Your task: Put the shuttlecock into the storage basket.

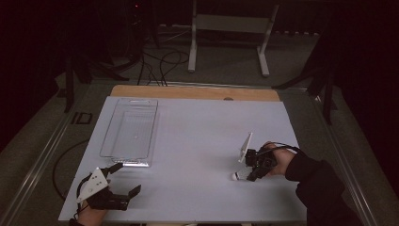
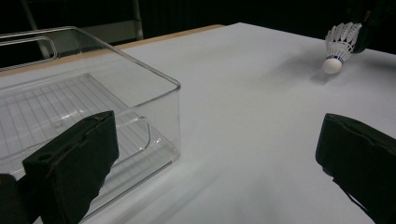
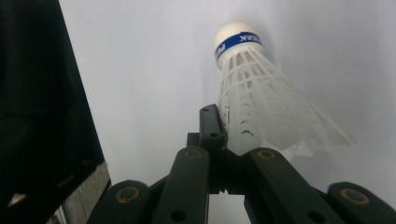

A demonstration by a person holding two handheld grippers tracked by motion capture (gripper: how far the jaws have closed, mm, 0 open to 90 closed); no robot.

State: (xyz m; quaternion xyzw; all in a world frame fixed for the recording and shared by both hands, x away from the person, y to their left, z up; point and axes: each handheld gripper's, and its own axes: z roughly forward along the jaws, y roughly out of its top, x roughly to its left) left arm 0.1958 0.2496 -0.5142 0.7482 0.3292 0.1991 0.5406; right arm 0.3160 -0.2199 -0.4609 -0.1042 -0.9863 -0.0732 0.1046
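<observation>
The right gripper (image 1: 248, 173) pinches a white shuttlecock (image 3: 261, 98) by its skirt above the tabletop (image 1: 197, 141). The left gripper (image 1: 126, 178) rests wide open and empty beside a clear plastic bin (image 2: 116, 84).

Each black claw (image 1: 120, 195) carries a grey three-cornered plate and a black trailing cable; brass-ringed pivots join its links. The person wears a dark sleeve (image 1: 320, 181).

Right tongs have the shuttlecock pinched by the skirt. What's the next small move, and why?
Probably lift it slightly and start carrying it toward the clear bin. The right tongs are shut on the shuttlecock feathers, its cork tip close to the table, and the bin sits open across the table near the open left tongs.
</observation>
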